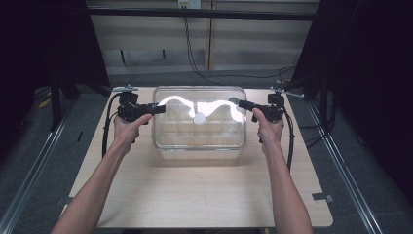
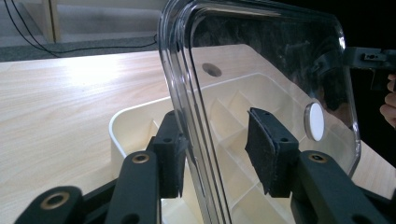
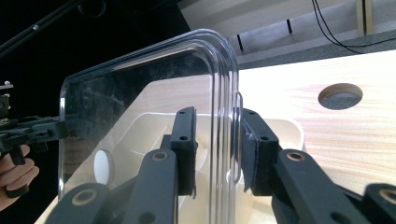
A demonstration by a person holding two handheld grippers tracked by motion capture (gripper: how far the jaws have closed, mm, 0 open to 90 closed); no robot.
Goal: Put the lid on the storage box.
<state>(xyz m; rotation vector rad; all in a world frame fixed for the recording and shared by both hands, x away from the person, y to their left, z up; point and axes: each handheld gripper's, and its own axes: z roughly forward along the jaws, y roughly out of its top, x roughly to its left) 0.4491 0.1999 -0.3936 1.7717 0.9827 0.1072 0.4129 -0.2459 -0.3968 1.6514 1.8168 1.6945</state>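
Clear lid flat, long axis L-R over tray; left gripper & right gripper straddle its ends, part-open.

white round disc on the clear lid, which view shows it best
The left gripper view: the white disc is large and sharp on the clear lid. The right gripper view shows it smaller, low left; the high view shows a tiny spot amid glare.

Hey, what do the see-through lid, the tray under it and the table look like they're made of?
Lid: likely clear hard plastic, glossy; the tray shows through it and light glares off it.
Tray: looks like cream matte plastic, with smooth moulded dividers.
Table: pale wood or wood-look laminate, going by the printed-looking grain; which one is unclear.
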